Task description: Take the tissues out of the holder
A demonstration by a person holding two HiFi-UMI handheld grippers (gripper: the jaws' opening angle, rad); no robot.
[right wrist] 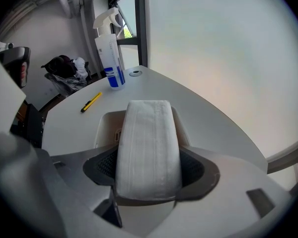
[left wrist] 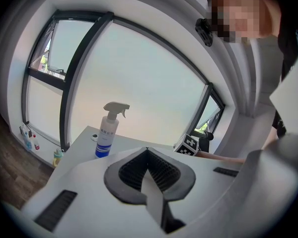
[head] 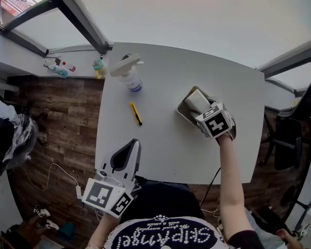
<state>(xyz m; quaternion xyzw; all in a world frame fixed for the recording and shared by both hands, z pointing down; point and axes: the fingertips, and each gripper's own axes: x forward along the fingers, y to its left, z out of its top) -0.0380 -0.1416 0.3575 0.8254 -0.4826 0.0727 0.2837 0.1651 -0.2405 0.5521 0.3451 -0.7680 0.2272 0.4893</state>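
Observation:
A folded stack of white tissues [right wrist: 149,143] stands up out of a pale holder [right wrist: 105,125] on the white table. My right gripper [right wrist: 148,175] is shut on the stack, one dark pad on each side. In the head view the tissues [head: 197,99] and the holder [head: 183,111] sit at the table's right middle, with the right gripper [head: 201,109] reaching in from the near right. My left gripper [head: 125,158] hovers over the table's front edge, shut, with nothing in it. The left gripper [left wrist: 148,171] shows its pads pressed together.
A white spray bottle [head: 127,74] with a blue label stands at the table's far left. A yellow utility knife [head: 136,113] lies nearer, left of the holder. The table [head: 160,154] ends just ahead of my body; wooden floor and a cable lie to the left.

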